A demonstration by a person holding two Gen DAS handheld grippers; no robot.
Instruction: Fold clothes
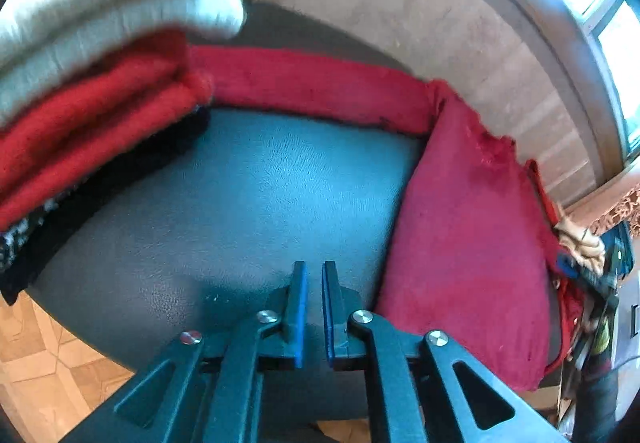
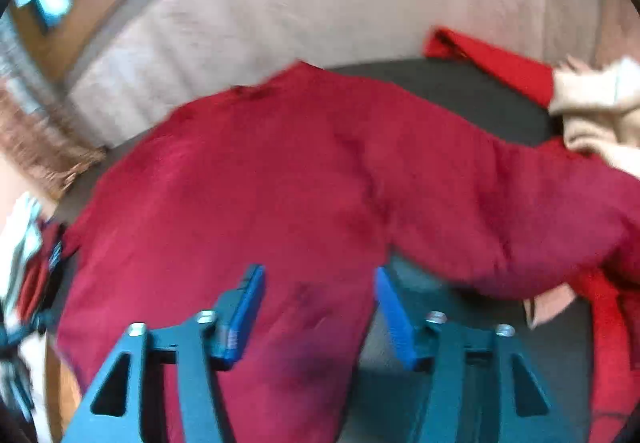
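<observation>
Dark tabletop [image 1: 256, 183], one crimson garment [image 2: 280, 183], one folded stack [image 1: 80, 115], two grippers.

We take this for a home: a patterned tile floor [image 1: 36, 355] below; a pale brick wall [image 1: 420, 23] with a wood-framed window [image 1: 608, 15]; folded knitwear [image 1: 92, 83] stacked on a dark padded table [image 1: 248, 195].

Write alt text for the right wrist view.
A crimson garment lies spread across a dark table, blurred, with the right tongs open above its lower edge, nothing gripped. At the right edge sit a cream knit and brighter red clothes; a pale wall stands behind.
</observation>
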